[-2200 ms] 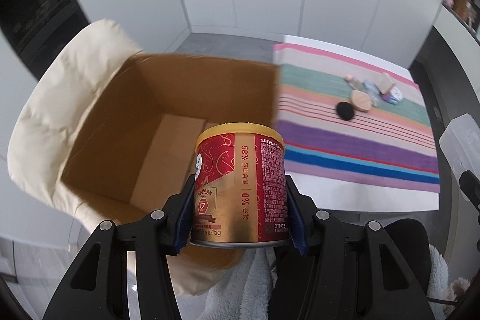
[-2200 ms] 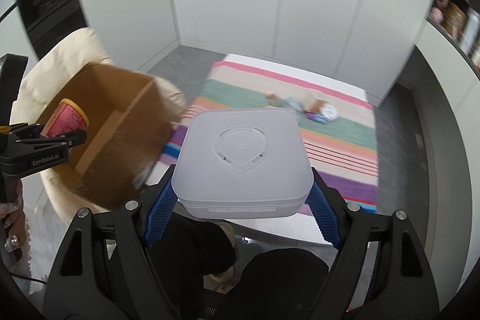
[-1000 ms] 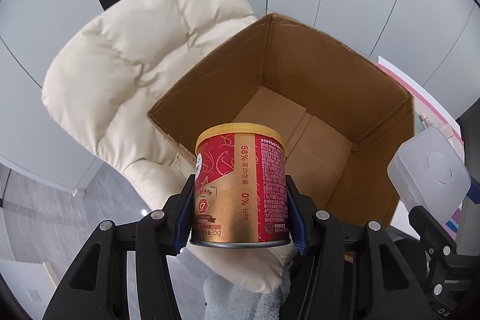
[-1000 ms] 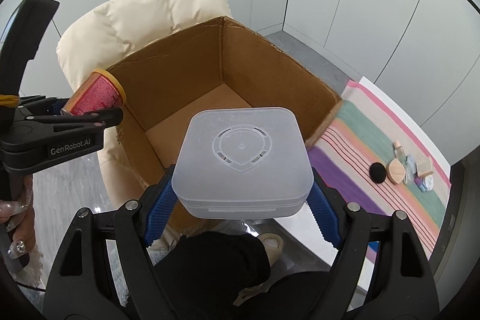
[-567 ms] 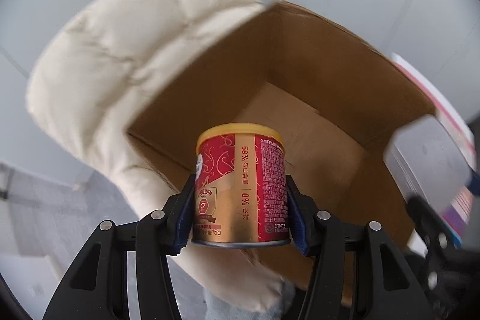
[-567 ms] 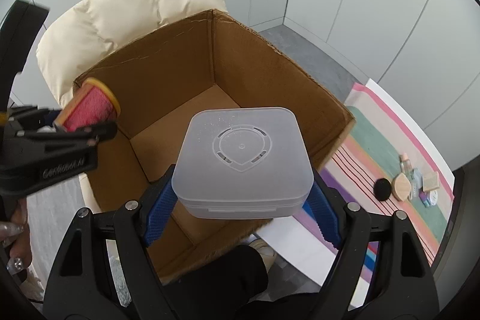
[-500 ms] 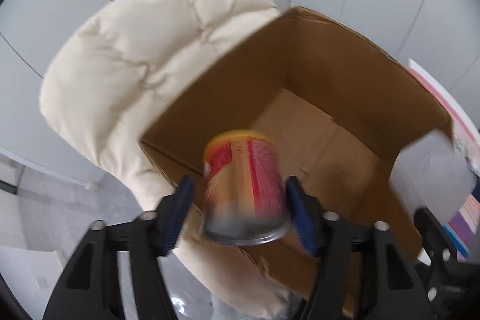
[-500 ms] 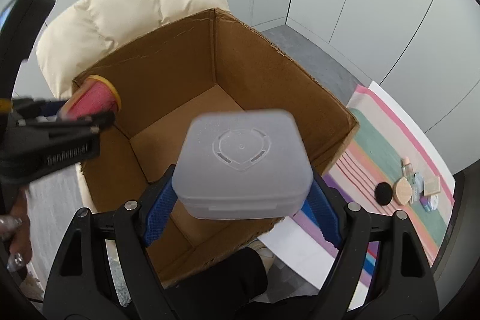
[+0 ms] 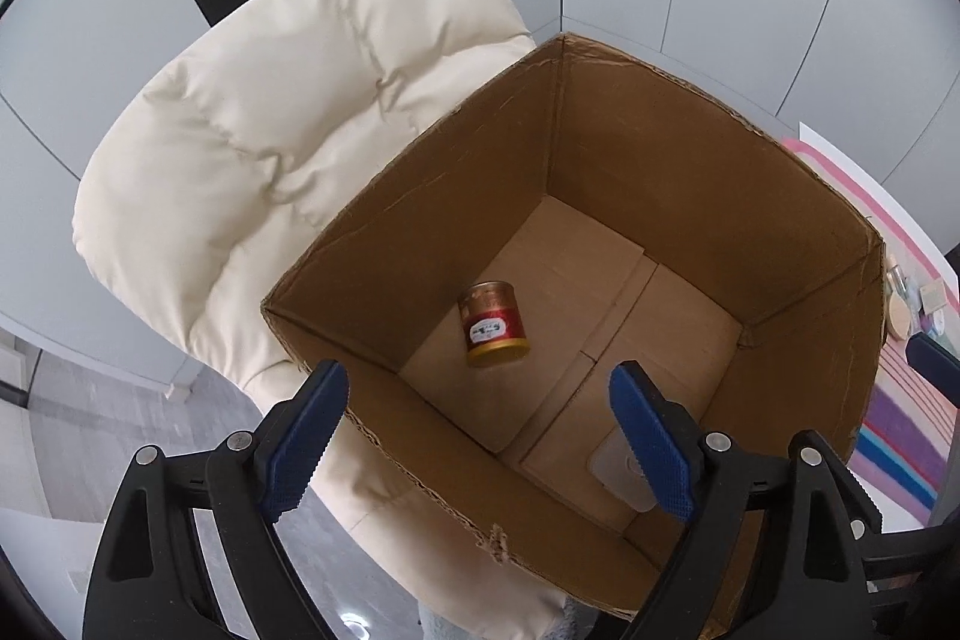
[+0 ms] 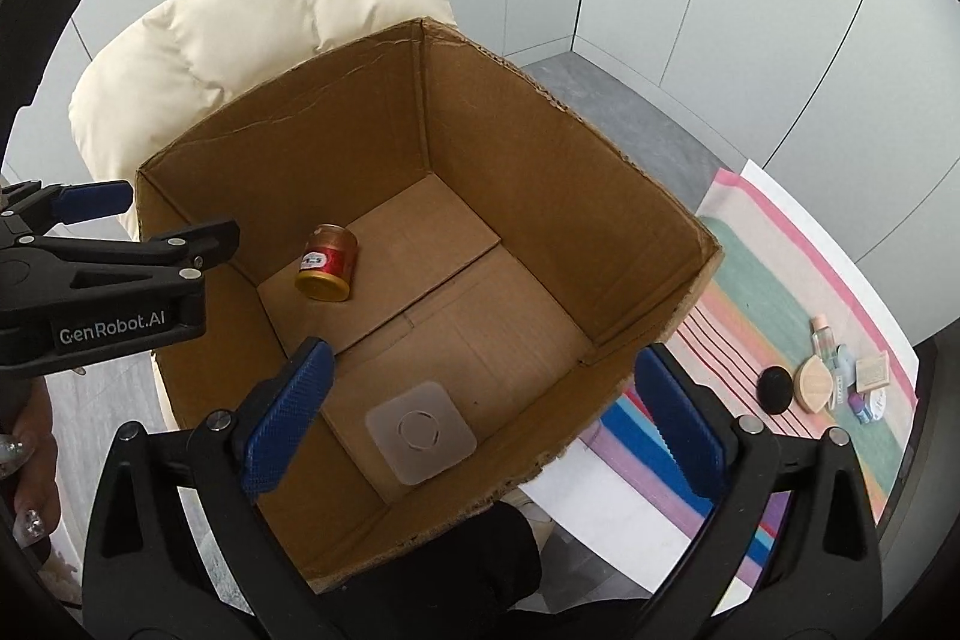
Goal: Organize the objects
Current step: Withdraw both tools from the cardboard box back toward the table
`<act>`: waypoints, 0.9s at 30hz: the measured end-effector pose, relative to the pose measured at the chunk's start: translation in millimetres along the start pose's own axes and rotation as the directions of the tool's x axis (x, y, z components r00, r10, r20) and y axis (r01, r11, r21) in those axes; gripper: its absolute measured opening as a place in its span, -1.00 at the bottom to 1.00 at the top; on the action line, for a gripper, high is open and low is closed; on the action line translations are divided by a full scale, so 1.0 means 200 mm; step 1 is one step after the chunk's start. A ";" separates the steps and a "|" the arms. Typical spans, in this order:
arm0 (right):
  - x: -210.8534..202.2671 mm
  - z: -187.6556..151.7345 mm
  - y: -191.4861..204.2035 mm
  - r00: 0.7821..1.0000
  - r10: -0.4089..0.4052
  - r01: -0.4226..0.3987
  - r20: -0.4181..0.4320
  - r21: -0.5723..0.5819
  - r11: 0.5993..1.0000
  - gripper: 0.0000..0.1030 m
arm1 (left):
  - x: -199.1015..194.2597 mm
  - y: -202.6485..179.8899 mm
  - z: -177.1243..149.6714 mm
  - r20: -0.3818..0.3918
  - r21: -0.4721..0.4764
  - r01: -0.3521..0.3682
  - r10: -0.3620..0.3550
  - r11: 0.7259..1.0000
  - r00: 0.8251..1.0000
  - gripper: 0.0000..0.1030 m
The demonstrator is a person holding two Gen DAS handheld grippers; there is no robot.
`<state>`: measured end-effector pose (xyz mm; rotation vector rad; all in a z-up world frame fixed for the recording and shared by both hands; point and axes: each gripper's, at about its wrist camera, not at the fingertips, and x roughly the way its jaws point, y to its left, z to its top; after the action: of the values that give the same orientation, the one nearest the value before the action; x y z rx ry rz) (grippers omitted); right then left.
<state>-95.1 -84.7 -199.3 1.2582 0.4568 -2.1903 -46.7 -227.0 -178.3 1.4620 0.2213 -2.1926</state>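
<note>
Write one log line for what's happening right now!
red can: lying in cardboard box | white plastic container: on box floor | left gripper: opening, empty | right gripper: opening, empty

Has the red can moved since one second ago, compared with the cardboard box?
Yes. The red can left the left tool and now lies on its side on the floor of the cardboard box, below the rim.
</note>
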 end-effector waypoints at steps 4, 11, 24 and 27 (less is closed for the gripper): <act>-0.02 -0.01 -0.01 1.000 -0.001 0.001 0.003 -0.004 1.000 0.98 | -0.01 -0.01 0.00 0.012 0.007 0.000 -0.001 1.000 1.000 0.75; -0.05 -0.03 -0.02 1.000 -0.008 0.008 0.008 0.003 1.000 0.98 | -0.03 -0.03 -0.01 0.017 0.013 0.030 -0.031 0.999 0.999 0.75; -0.16 -0.15 -0.23 0.999 -0.044 0.041 0.019 0.131 0.991 0.98 | -0.07 -0.21 -0.02 0.030 0.072 0.096 -0.098 0.993 0.995 0.75; -0.19 -0.20 -0.30 0.998 -0.061 0.058 0.014 0.160 0.985 0.98 | -0.09 -0.28 -0.03 0.031 0.090 0.118 -0.121 0.989 0.992 0.75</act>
<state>-91.0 -4.0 -185.7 1.3209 0.3205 -2.3262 -63.5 -170.4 -171.5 1.4895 0.2077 -2.3494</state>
